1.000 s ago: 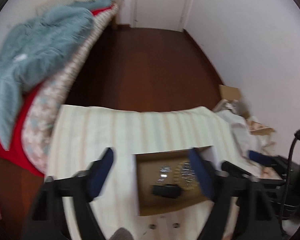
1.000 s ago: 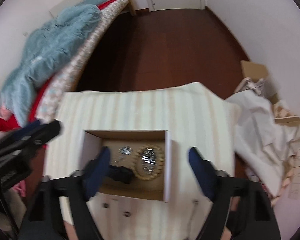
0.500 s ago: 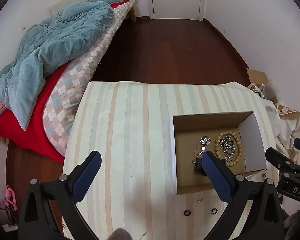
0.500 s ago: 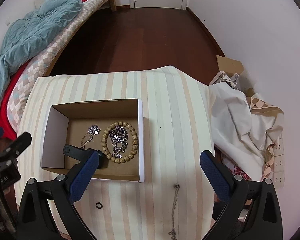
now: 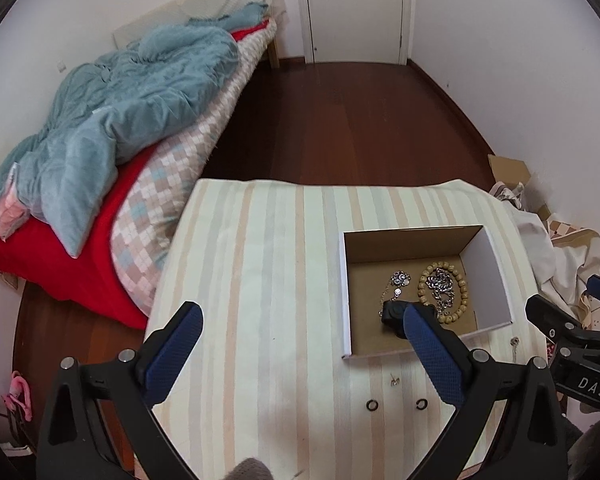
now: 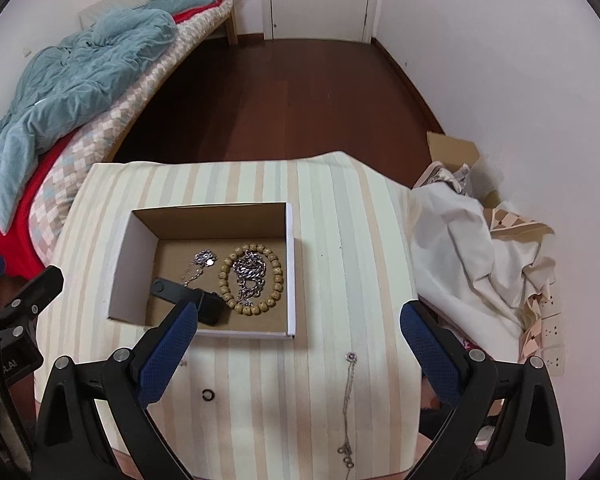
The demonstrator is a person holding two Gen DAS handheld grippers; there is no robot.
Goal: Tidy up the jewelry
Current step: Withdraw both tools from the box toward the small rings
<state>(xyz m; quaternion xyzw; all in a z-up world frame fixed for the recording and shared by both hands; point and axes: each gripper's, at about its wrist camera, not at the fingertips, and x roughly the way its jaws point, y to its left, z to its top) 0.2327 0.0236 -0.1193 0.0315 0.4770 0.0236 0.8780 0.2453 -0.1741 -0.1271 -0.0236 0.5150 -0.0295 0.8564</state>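
Note:
An open cardboard box (image 6: 290,280) (image 5: 346,292) sits on a striped table (image 6: 340,216) (image 5: 260,264). Inside lie a wooden bead bracelet (image 6: 277,280) (image 5: 462,292), a silver chain (image 6: 252,270) (image 5: 440,284), a small pendant necklace (image 6: 205,258) (image 5: 398,280) and a black clip (image 6: 180,294) (image 5: 392,312). In front of the box lie a thin silver chain (image 6: 350,392), black rings (image 6: 207,395) (image 5: 372,405) (image 5: 421,404) and a small stud (image 5: 394,380). My right gripper (image 6: 298,324) hovers open above the near edge. My left gripper (image 5: 300,332) is open left of the box. Both hold nothing.
A bed with a teal blanket (image 5: 112,120) and red sheet stands to the left. Crumpled white cloth and cardboard (image 6: 472,240) lie on the floor at the right. Dark wooden floor (image 6: 280,100) stretches toward a white door.
Both grippers' jaws spread wider. Both views steadied and pulled apart sideways, so the box now sits right in the left view and left in the right view.

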